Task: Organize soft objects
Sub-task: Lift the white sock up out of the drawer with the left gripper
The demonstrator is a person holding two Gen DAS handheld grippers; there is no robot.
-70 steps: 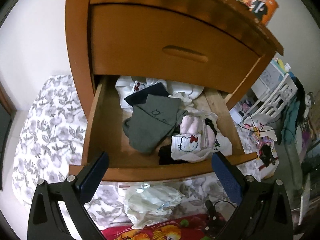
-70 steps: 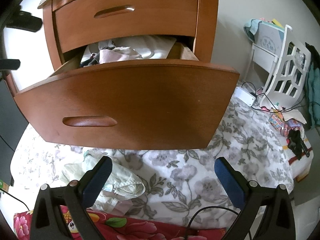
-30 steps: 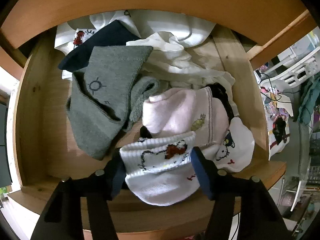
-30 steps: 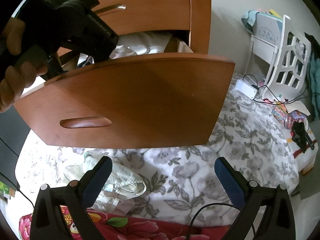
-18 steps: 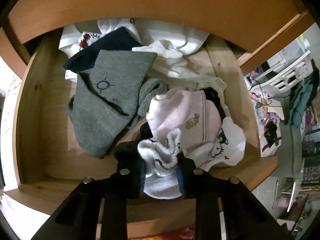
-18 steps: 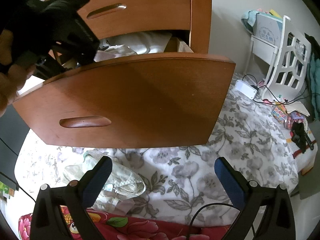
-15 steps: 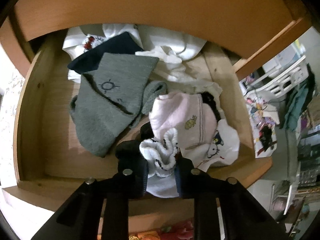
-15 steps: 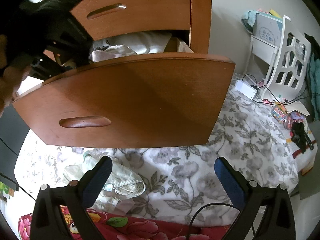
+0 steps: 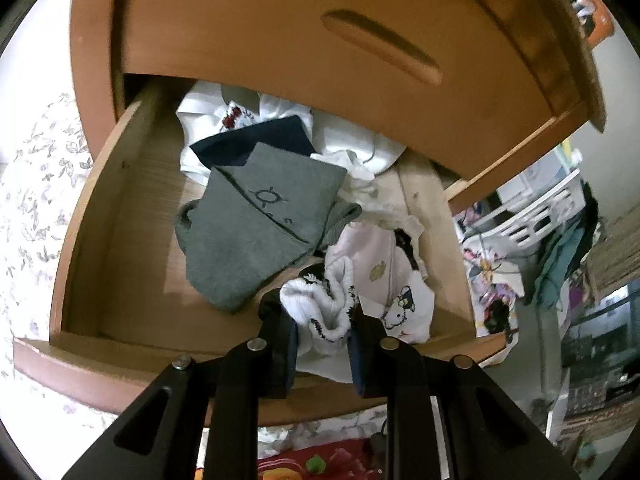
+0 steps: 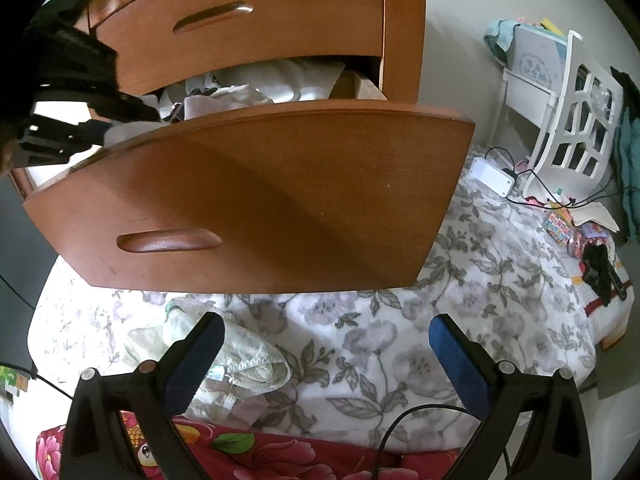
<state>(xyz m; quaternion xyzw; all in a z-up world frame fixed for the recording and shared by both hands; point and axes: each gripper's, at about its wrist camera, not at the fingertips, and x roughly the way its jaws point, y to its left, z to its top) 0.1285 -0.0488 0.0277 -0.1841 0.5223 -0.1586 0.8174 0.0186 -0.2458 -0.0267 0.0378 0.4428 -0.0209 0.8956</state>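
My left gripper (image 9: 322,344) is shut on a bunched white sock (image 9: 320,304) with a cartoon print, holding it over the front edge of the open wooden drawer (image 9: 120,216). Inside the drawer lie a grey sock (image 9: 256,228), a dark navy one (image 9: 256,144), a pink-white sock (image 9: 376,256) and white garments (image 9: 344,140). In the right wrist view the left gripper's black body (image 10: 68,92) shows at the drawer's top left. My right gripper (image 10: 324,354) hangs open and empty over the floral bedspread (image 10: 400,344), below the drawer front (image 10: 280,200).
A pale green garment (image 10: 224,364) lies on the bedspread by my right gripper's left finger. A red flowered blanket (image 10: 240,456) sits at the near edge. A white chair (image 10: 576,116), cables and small clutter crowd the right side. The upper drawer (image 9: 320,40) overhangs the open one.
My left gripper closed on the white cartoon sock, bunching it, then drew back and up out of the drawer with it. The right gripper stayed still.
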